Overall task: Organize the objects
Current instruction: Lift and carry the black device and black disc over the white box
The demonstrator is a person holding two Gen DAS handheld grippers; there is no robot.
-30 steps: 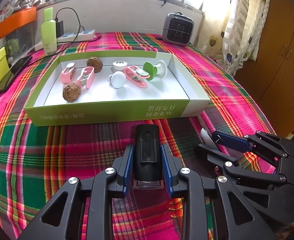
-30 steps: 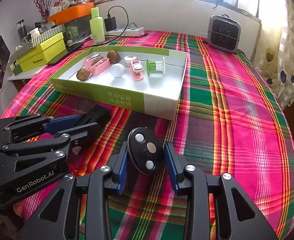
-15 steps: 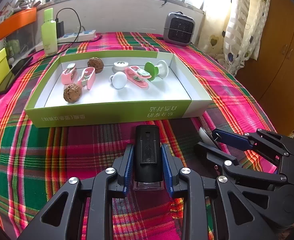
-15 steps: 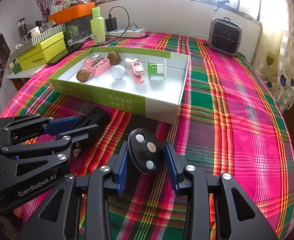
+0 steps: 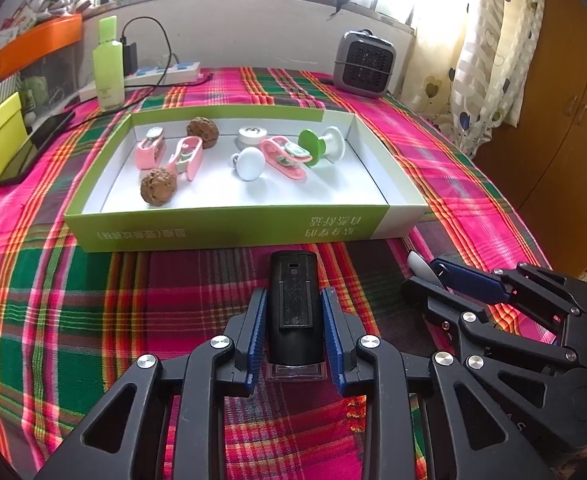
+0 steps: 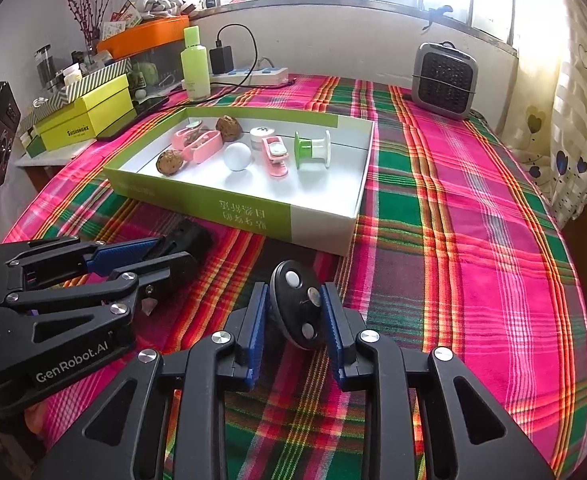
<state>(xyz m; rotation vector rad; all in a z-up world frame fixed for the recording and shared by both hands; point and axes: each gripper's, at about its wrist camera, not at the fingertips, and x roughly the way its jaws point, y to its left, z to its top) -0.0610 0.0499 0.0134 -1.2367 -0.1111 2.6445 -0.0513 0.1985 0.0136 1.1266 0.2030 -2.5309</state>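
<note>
Bare plaid tablecloth (image 6: 473, 240) lies open right of the shallow green-and-white cardboard box (image 6: 253, 216), whose near wall fronts both grippers.

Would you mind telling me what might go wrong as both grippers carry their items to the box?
The right gripper has just closed its jaws on the rounded black remote; its curved sides might slip out. The left gripper grips the black device near the box's front wall; a low lift might hit it. The box already holds walnuts and clips, so dropping could knock them.

Box (image 5: 229, 226) mid-table, walnuts (image 5: 158, 186) and clips (image 5: 283, 158) inside; heater (image 5: 363, 63) behind, bottle (image 5: 108, 68) behind-left.
</note>
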